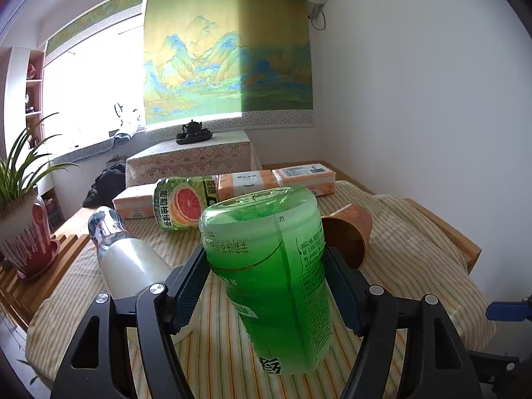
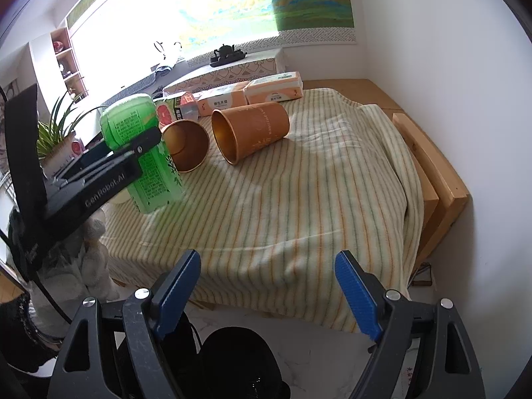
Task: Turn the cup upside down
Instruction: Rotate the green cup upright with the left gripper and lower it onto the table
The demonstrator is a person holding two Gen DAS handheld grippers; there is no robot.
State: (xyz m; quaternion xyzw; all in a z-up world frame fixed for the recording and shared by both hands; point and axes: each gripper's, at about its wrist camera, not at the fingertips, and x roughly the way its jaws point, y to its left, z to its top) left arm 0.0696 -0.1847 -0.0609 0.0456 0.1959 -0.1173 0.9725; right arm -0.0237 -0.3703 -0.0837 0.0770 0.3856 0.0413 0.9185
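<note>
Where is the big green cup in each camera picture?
Left wrist view: the green cup fills the centre, upside down between the left gripper fingers.
Right wrist view: it is at the left edge, the left gripper clamped around it, mouth on the striped cloth.
Shared landmark: the orange tissue packs along the table's far side.

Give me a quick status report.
Left gripper shut on green cup, cup inverted on striped cloth. Right gripper open, empty. Two brown paper cups lying beside.
</note>
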